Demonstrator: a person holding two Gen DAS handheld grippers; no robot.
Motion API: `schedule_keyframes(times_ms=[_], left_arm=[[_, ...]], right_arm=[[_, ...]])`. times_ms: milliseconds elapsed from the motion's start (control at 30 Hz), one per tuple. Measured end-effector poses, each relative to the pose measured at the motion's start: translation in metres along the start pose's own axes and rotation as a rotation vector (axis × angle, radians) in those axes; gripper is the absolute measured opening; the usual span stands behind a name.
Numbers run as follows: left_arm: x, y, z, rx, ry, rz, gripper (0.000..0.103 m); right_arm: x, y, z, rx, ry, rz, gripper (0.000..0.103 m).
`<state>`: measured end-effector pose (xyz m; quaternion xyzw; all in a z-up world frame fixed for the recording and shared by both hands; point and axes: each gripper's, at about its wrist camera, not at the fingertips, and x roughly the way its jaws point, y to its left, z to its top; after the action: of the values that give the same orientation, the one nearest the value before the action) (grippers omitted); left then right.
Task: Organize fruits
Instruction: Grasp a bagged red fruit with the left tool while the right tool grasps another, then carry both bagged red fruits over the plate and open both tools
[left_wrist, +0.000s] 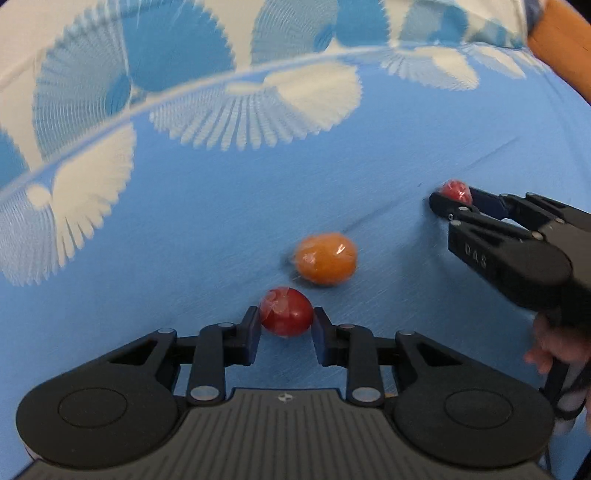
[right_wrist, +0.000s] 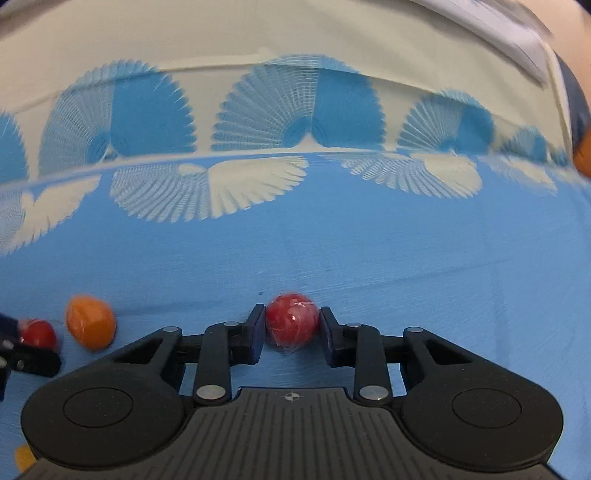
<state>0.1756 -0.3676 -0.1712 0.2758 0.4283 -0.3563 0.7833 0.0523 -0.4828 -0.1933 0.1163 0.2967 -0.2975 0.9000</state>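
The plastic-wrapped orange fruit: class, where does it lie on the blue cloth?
The plastic-wrapped orange fruit lies loose on the blue patterned cloth, just beyond the red fruit between the left gripper fingers; it shows low left in the right wrist view.

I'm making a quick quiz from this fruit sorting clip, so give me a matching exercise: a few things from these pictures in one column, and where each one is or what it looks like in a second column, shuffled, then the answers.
Column one:
1. left gripper
2. right gripper
3. orange fruit
4. tablecloth

Column two:
A. lies free on the cloth, between the two grippers
B. blue with white fan shapes
C. fingers either side of a dark red fruit, with the orange fruit just ahead
D. fingers either side of a red fruit, with the orange fruit off to its left

Pairs: 1-C, 2-D, 3-A, 4-B
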Motion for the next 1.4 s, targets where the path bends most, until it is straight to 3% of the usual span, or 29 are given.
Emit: schedule_keyframes(times_ms=[267,367,467,767,900,1100,1400], left_arm=[[-0.056,0.015,-0.014,-0.057,-0.025,0.031,0.033],[-0.1,0.024,-0.033,-0.092,-0.029,0.057,0.033],[-0.146,0.03,-0.061,-0.127,-0.008,0.095,0.033],[-0.264,0.046,-0.165,-0.259,0.015,0.178,0.033],[-0.306,0.057,-0.208,-0.323,0.012,0.224,0.033],[-0.346,0.067,-0.271,-0.416,-0.001,0.262,0.033],[-0.37,0.074,-0.326,-0.512,0.002,0.261,0.033]], right_arm=[[-0.019,-0.021,0.0,0.04,-0.08,-0.155,0.032],[-0.048,-0.025,0.005,0.035,-0.121,-0.195,0.032],[-0.095,-0.025,0.02,0.06,-0.184,-0.176,0.032],[-0.285,0.031,0.005,-0.117,-0.356,0.088,0.032],[-0.342,0.06,0.001,-0.143,-0.338,0.248,0.032],[-0.402,0.104,-0.02,-0.212,-0.233,0.489,0.032],[-0.448,0.146,-0.078,-0.367,-0.091,0.507,0.032]])
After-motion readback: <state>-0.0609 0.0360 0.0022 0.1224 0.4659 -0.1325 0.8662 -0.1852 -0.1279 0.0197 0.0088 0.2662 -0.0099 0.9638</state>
